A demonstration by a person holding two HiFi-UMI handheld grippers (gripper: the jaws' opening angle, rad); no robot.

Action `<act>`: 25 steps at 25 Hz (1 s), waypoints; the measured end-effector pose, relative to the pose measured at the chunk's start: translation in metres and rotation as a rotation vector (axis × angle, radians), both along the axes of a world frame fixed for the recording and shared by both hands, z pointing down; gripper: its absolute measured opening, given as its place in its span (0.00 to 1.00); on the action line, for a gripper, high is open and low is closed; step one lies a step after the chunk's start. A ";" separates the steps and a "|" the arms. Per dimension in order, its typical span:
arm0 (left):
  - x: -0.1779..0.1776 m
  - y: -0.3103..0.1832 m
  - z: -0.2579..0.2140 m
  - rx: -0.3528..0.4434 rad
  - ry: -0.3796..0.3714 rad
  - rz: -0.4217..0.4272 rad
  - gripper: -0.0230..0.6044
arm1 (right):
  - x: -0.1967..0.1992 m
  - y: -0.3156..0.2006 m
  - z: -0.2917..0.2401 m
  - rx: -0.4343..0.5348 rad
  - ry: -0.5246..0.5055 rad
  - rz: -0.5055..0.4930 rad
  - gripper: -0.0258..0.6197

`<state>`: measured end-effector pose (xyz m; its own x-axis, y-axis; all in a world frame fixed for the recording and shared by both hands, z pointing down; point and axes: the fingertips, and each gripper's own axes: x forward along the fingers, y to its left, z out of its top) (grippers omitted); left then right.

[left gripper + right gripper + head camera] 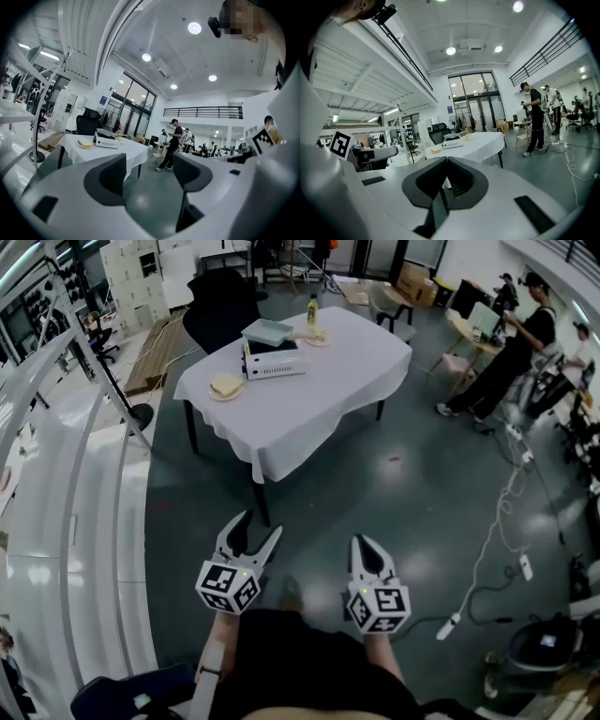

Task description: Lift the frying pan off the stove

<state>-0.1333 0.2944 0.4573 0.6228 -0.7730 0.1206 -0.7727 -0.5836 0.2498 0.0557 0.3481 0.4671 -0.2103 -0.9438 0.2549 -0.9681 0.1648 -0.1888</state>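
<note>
STANDING OFF: a person waits on the grey floor, well apart from the cloth-covered worktop [319, 399], w/ both tools held low by the body. The left gripper [260, 526] has its fingers spread, nothing btwn them but floor. The right gripper [364, 542] has its fingers pressed together on nothing.

The frying pan [267, 331], pale and squarish, sits on top of the white portable stove [274, 366], midway along the worktop's far-left edge. A plate of bread [226, 387] lies just beside the stove, toward the left corner. A bottle [312, 308] stands near the far corner. Other people [514, 338] work at the room's right side, well apart.

Task not yet begun; the approach comes first. Pan is prob. rigid metal and moderately heavy, w/ weight off-centre once raised by one end, so it may tip. The smooth rim is likely slippery. Best hold is prob. the handle, close to the pan body, but the handle can't be made out from here. Stove looks light and may shift if the pan drags, so lift straight up.
</note>
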 end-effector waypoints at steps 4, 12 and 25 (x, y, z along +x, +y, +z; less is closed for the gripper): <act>-0.007 -0.016 0.005 0.002 -0.005 0.007 0.50 | -0.007 -0.016 0.004 0.001 0.012 0.007 0.05; -0.017 -0.020 0.014 -0.030 -0.015 0.020 0.50 | -0.021 -0.026 0.010 -0.034 0.036 -0.011 0.05; -0.023 -0.051 0.035 -0.084 -0.014 -0.039 0.50 | -0.038 -0.077 0.023 -0.068 0.045 -0.108 0.05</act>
<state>-0.1567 0.2429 0.4926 0.5905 -0.7832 0.1947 -0.7980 -0.5305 0.2859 0.0181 0.2709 0.4897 -0.2964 -0.8966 0.3290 -0.9533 0.2565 -0.1597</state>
